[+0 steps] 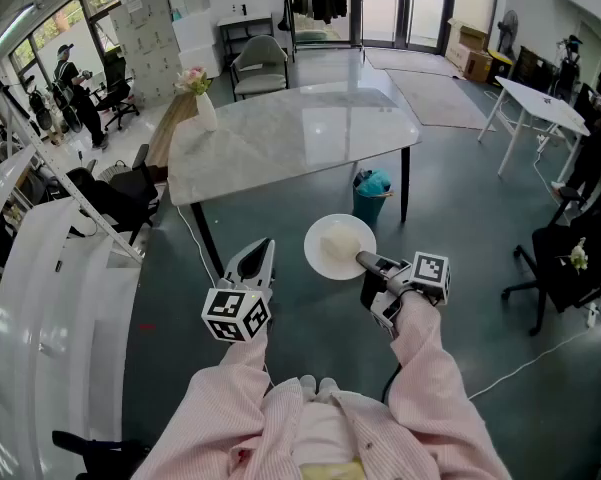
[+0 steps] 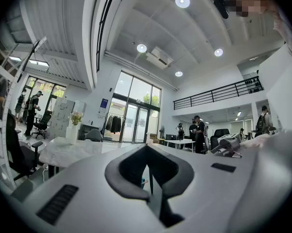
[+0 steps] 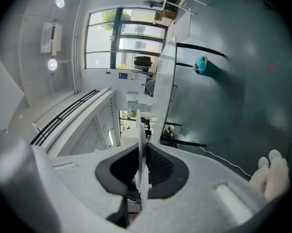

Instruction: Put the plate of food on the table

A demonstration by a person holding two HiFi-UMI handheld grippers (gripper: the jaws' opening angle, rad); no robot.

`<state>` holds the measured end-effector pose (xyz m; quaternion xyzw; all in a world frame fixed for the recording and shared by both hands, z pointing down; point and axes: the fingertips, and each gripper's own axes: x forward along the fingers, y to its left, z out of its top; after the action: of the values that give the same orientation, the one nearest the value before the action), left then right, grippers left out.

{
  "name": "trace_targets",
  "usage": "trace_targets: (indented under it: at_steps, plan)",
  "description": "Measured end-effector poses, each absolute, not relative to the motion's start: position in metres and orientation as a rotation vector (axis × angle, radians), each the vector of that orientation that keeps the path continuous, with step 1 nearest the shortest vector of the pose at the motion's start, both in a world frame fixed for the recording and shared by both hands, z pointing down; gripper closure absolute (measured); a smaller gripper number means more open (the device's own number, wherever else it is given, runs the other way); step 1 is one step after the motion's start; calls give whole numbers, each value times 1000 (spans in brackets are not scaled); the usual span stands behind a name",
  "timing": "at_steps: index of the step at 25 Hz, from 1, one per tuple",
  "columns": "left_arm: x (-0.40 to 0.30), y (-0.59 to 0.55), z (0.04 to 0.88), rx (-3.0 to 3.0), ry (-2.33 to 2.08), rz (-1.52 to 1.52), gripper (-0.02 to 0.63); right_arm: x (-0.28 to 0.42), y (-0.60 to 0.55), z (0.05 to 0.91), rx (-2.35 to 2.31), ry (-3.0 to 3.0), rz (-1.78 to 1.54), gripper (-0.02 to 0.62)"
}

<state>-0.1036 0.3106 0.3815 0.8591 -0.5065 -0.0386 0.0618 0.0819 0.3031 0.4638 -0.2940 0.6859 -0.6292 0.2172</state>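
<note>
A white plate (image 1: pixel 340 246) carrying a pale mound of food hangs over the floor in front of the marble table (image 1: pixel 290 138). My right gripper (image 1: pixel 368 261) is shut on the plate's near rim. The right gripper view shows the plate (image 3: pixel 142 140) edge-on, pinched between the dark pads of the right gripper (image 3: pixel 142 178). To the plate's left, my left gripper (image 1: pixel 263 248) points at the table and holds nothing. In the left gripper view the left gripper (image 2: pixel 150 176) has its jaws together, and the table (image 2: pixel 68 152) lies ahead at left.
A vase of flowers (image 1: pixel 202 98) stands on the table's far left corner. A teal bin (image 1: pixel 372 193) sits on the floor by the table's near right leg. Black office chairs (image 1: pixel 110 203) and a white structure (image 1: pixel 50 308) fill the left. Another chair (image 1: pixel 570 258) stands right.
</note>
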Motion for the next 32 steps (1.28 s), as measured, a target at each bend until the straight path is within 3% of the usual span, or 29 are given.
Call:
trace_targets:
  at_steps: [19,32]
  plan:
    - [-75,310,396,2566,-1517,-103,611,111,299,473,-832,1875,-1762,569]
    - [-87,198,413,2537,-1506,-87,611,93,194,492,-812,1867,-1802,569]
